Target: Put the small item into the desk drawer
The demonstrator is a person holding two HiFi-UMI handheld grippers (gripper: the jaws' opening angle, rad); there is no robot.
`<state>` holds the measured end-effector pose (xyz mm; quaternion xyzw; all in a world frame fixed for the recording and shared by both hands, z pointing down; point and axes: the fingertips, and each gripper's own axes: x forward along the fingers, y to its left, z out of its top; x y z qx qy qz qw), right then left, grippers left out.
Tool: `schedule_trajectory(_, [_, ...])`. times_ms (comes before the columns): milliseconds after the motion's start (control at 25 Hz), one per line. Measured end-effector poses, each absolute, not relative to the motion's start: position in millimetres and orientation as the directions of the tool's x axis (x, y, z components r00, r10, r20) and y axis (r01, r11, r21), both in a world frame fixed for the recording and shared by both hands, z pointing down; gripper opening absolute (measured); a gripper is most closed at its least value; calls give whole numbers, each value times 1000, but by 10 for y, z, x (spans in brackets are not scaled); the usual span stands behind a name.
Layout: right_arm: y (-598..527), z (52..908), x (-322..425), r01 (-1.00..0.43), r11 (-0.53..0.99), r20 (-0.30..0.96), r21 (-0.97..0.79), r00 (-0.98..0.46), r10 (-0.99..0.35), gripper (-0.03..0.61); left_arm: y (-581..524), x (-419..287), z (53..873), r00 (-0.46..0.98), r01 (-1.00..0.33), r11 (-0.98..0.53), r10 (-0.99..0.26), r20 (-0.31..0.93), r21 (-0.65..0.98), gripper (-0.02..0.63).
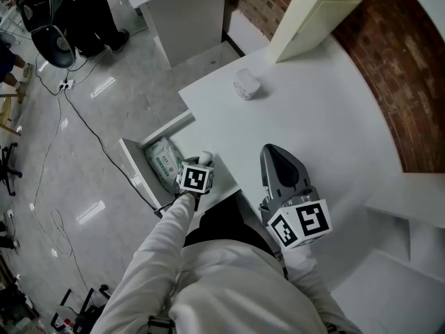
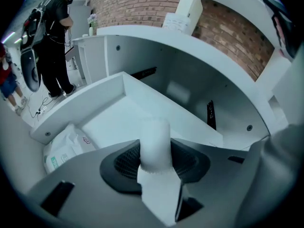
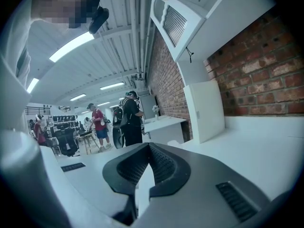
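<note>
My left gripper (image 1: 202, 161) is shut on a small white cylinder (image 1: 206, 157) and hangs over the open desk drawer (image 1: 132, 160). In the left gripper view the cylinder (image 2: 155, 141) stands upright between the dark pads (image 2: 124, 161), above the drawer's bare white floor (image 2: 118, 120). A white and green packet (image 1: 164, 161) lies in the drawer, to the left of the cylinder. My right gripper (image 1: 277, 157) hovers over the white desk (image 1: 313, 110), its jaws shut with nothing between them (image 3: 148, 151).
A small white lump (image 1: 246, 84) sits on the desk farther back. A tall cream panel (image 1: 313, 9) leans against the brick wall (image 1: 410, 82). A person (image 2: 53, 42) stands on the floor beyond the drawer, near a white cabinet (image 1: 188, 12). Cables (image 1: 76, 117) trail across the floor.
</note>
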<state>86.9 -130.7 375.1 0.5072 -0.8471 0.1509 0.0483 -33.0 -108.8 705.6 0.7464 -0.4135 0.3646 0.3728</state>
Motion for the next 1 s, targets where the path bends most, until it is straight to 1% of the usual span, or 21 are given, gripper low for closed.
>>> schedule_trajectory(200, [-1340,3783,920,-876,434,244,-212,-477,-844,28,-938,-162,7400,420,-858,-424,-250,873,291,183])
schedule_trajectory(320, [-1338,3797,977,-881,421,252,-216,-467,-848,28,-860,-116,7518,417,-854,-427,-216,883,299,183])
schedule_trajectory(440, [-1364,3811,1002,-883,416,256,-218,-463,-848,28,-844,-82,7601,421,-849,-431,-202,884,305,183])
schedule_trajectory(600, [-1399,3841,1023,-881,417,267,-221,-466,-843,28,-892,-249,7598,335,-877,-423,-201,921,226,183])
schedule_trajectory(800, [-1421,3898,1020,-880,423,291,-216,-472,-832,28,-805,-113,7854,376,-855,-443,-170,911,271,183])
schedule_trajectory(1000, [-1471,3953,1015,-878,426,308,-218,-477,-824,28,-779,-116,7917,366,-866,-422,-170,915,269,183])
